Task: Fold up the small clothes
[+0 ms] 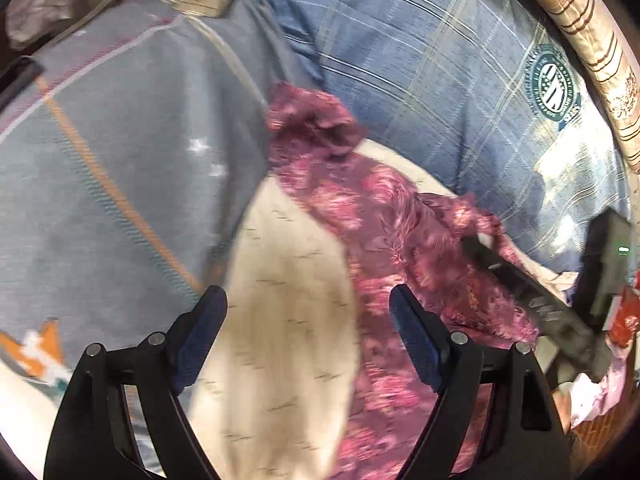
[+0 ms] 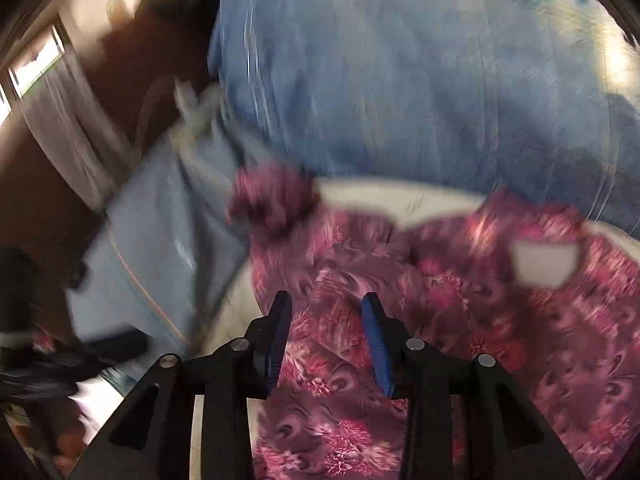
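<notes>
Left hand-held gripper (image 1: 306, 320) is held wide, empty, over cream cloth (image 1: 280, 320). Right hand-held gripper (image 2: 326, 322) is seen partly open above maroon floral garment (image 2: 500, 320), nothing gripped.

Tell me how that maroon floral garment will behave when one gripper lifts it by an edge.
The maroon floral garment is probably floppy: it lies rumpled and bunched over the cream cloth. It looks thin and light, so it would likely drape and sag from a single pinch. The printed weave looks smooth, so it may slip.
</notes>
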Available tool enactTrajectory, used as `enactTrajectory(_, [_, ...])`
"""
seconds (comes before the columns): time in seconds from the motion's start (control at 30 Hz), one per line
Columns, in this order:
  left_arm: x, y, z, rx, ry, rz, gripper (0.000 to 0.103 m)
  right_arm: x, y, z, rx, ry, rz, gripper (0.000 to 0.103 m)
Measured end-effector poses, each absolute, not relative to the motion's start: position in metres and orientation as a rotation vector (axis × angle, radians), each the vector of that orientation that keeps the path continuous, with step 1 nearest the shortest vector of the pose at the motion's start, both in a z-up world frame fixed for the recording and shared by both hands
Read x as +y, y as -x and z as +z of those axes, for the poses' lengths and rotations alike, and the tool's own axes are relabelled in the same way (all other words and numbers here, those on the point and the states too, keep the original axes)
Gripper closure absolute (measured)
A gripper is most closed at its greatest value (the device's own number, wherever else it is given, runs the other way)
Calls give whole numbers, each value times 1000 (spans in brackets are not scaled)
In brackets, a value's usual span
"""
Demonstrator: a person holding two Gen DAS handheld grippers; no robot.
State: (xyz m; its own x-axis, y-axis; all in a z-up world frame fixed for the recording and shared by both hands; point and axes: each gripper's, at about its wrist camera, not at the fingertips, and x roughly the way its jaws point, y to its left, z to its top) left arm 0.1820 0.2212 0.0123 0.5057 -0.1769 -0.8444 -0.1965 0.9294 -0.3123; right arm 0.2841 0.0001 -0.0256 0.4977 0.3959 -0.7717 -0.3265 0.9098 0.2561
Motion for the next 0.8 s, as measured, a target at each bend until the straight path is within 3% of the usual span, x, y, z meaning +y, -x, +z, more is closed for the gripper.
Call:
enactTrajectory(0.13, [218,-176,10,1055,362,4,19,-39,-249,-8,909,-125,482,63])
enactTrajectory(0.2, [200,-178,9,1058,373,-39,19,-81,-231,11,856,-159,453,46])
enactTrajectory(0.23, [190,-180,8,1060,384,-72,19,-114,-220,18,827,-193,404,32])
enactTrajectory(0.27, [175,-185,6,1068,395,-105,19,-144,-211,21,805,-224,359,30])
enactTrajectory(0.4, [110,-213,-10,1123,418,-193,19,-247,-178,25,788,-308,168,30])
enactTrajectory(0.53, [70,-241,-41,1206,471,-200,19,-323,-156,-1,819,-575,154,30])
enactTrajectory(0.8, [53,-266,-78,1266,520,-127,19,-353,-197,-69,820,-965,314,30])
